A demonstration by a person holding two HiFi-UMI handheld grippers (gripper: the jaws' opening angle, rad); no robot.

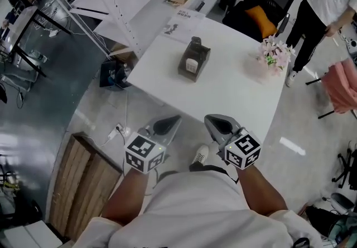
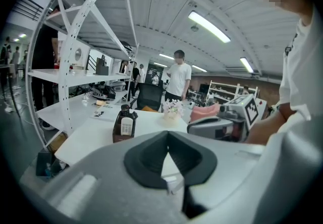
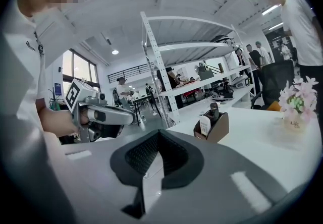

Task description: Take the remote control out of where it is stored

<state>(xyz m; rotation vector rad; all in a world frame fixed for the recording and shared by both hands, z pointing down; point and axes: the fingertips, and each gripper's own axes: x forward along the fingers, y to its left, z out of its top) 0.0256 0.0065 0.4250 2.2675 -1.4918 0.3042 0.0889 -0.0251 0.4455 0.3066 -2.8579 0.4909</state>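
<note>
Empty: left gripper [image 1: 167, 124] and right gripper [image 1: 220, 125], both pressed shut.
The remote control [image 1: 196, 41] looked light, hard, slippery; its top poked from the holder [image 1: 202, 57], good to pinch.

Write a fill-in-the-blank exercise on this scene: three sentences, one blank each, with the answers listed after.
1. The remote control stands in a ___ holder on the white table.
2. To the holder's right in the head view stand ___ flowers.
3. The left gripper and the right gripper hover short of the table, both ___, with nothing between their jaws.

Missing words: brown; pink; shut
</note>
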